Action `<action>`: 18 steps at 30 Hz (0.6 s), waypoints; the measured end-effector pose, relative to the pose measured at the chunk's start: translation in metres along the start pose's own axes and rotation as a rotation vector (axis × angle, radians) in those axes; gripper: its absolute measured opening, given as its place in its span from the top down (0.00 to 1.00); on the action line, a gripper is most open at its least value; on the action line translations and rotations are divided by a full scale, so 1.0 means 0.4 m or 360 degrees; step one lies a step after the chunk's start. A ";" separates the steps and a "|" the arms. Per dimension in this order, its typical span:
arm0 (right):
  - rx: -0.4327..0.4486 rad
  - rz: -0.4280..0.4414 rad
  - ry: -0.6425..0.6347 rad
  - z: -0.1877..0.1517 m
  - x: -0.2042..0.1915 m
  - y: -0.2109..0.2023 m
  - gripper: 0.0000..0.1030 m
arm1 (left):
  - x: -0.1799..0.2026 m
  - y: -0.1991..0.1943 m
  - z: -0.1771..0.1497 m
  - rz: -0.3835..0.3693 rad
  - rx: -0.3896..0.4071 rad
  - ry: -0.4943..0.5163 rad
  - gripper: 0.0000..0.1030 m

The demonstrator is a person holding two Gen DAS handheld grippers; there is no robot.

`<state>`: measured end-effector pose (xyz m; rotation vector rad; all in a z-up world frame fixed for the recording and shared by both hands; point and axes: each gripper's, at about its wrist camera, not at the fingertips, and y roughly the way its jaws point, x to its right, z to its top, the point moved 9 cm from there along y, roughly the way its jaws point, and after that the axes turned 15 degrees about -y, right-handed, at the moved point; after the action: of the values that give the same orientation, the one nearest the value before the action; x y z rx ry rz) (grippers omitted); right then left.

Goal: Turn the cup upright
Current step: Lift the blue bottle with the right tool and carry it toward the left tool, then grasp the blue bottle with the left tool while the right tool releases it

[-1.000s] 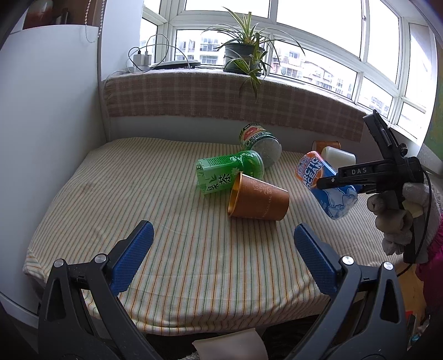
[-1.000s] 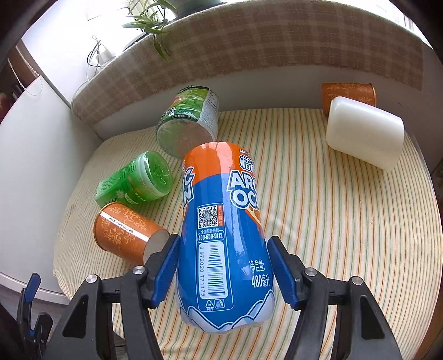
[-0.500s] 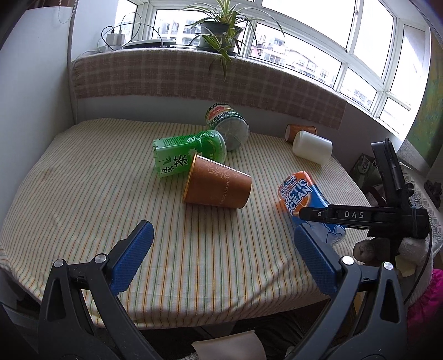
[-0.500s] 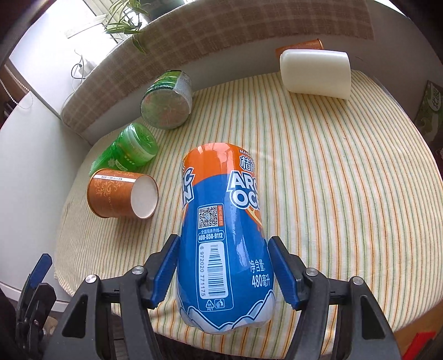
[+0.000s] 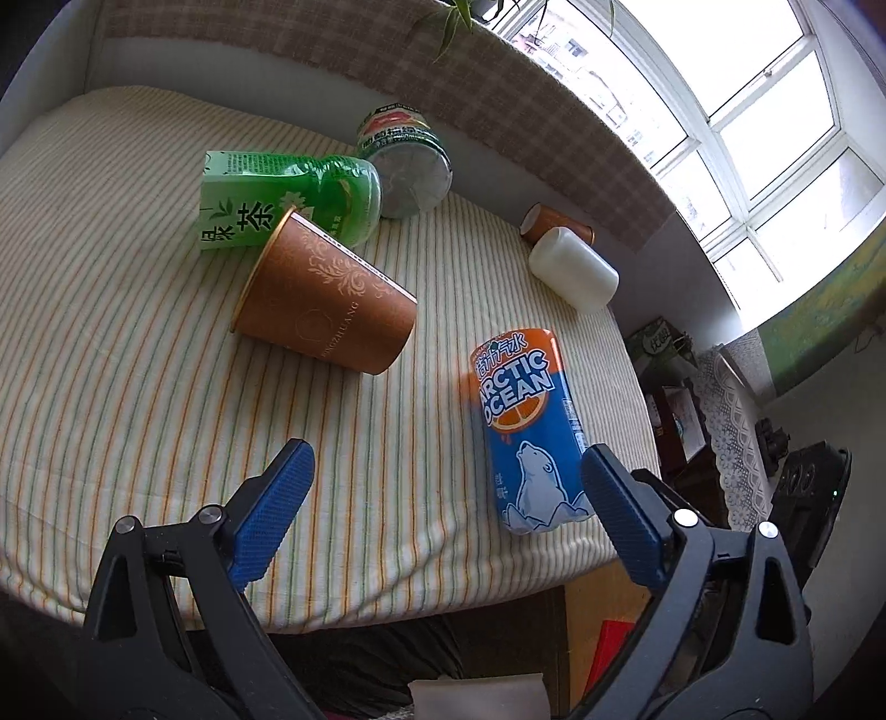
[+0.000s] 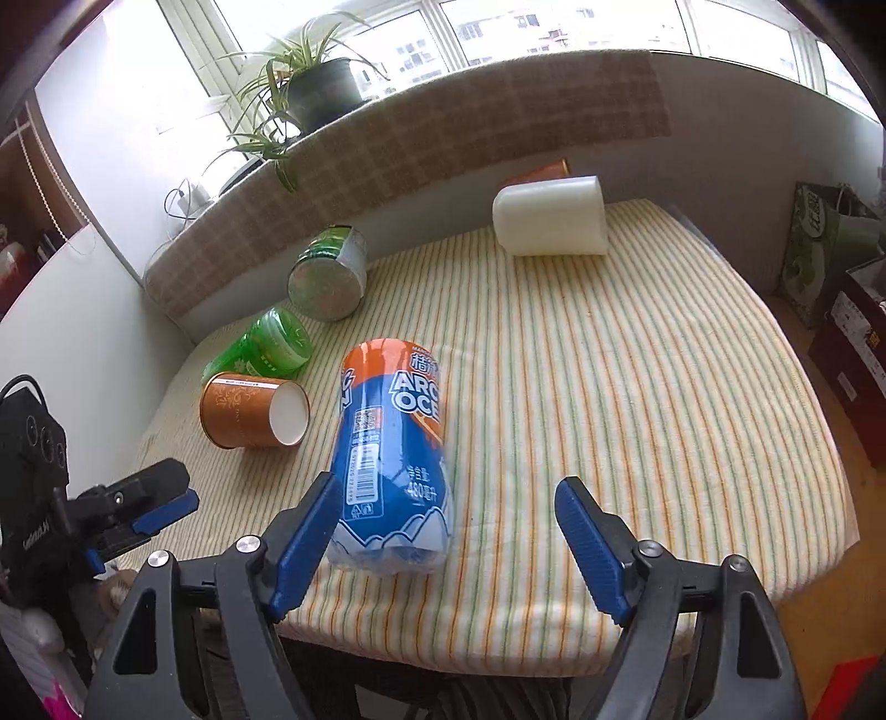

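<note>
A home is seen here, a lived-in room beside a bay window (image 6: pixel 554 27). A potted spider plant (image 6: pixel 315 88) is set on the cloth-draped sill (image 6: pixel 470 122), chargers (image 6: pixel 191 194) are plugged in nearby, and a striped cloth (image 6: pixel 609 360) is spread over the table.

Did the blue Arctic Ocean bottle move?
Yes. The Arctic Ocean bottle was held above the striped tablecloth; now it lies on it near the front edge, released by the open right hand-held gripper.
</note>
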<state>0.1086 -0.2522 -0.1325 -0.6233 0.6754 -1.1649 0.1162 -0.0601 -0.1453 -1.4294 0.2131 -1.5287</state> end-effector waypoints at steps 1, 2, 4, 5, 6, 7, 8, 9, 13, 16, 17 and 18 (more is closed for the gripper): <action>0.0014 -0.0040 0.0005 -0.009 0.013 -0.017 0.21 | 0.009 0.012 0.001 0.0002 -0.0010 -0.0006 0.07; 0.0028 -0.0079 0.0014 -0.021 0.027 -0.033 0.21 | 0.019 0.024 0.001 -0.0006 -0.0026 -0.0016 0.07; 0.0043 -0.0130 0.0044 -0.045 0.053 -0.061 0.21 | 0.039 0.053 -0.002 -0.0035 -0.0086 -0.0053 0.07; 0.0047 -0.0143 0.0065 -0.057 0.065 -0.072 0.21 | 0.048 0.069 -0.005 -0.0058 -0.0123 -0.0079 0.07; 0.0048 -0.0151 0.0090 -0.068 0.075 -0.081 0.21 | 0.057 0.083 -0.007 -0.0075 -0.0157 -0.0103 0.07; 0.0047 -0.0156 0.0115 -0.077 0.085 -0.084 0.21 | 0.064 0.101 -0.008 -0.0086 -0.0188 -0.0124 0.07; 0.0049 -0.0159 0.0136 -0.085 0.096 -0.092 0.21 | 0.069 0.119 -0.007 -0.0086 -0.0213 -0.0141 0.08; 0.0049 -0.0167 0.0153 -0.091 0.103 -0.095 0.21 | 0.074 0.133 -0.008 -0.0090 -0.0234 -0.0160 0.08; 0.0056 -0.0212 0.0184 -0.109 0.130 -0.108 0.21 | 0.093 0.187 -0.004 -0.0085 -0.0304 -0.0213 0.17; 0.0050 -0.0216 0.0199 -0.120 0.144 -0.109 0.21 | 0.100 0.218 -0.002 -0.0094 -0.0355 -0.0264 0.18; 0.0048 -0.0222 0.0200 -0.122 0.147 -0.108 0.21 | 0.102 0.228 0.000 -0.0090 -0.0361 -0.0271 0.18; 0.0046 -0.0228 0.0200 -0.124 0.151 -0.108 0.21 | 0.105 0.235 0.000 -0.0090 -0.0367 -0.0279 0.18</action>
<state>0.0602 -0.3266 -0.1419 -0.5851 0.7279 -1.3532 0.1731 -0.1371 -0.1832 -1.7559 0.2508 -1.4497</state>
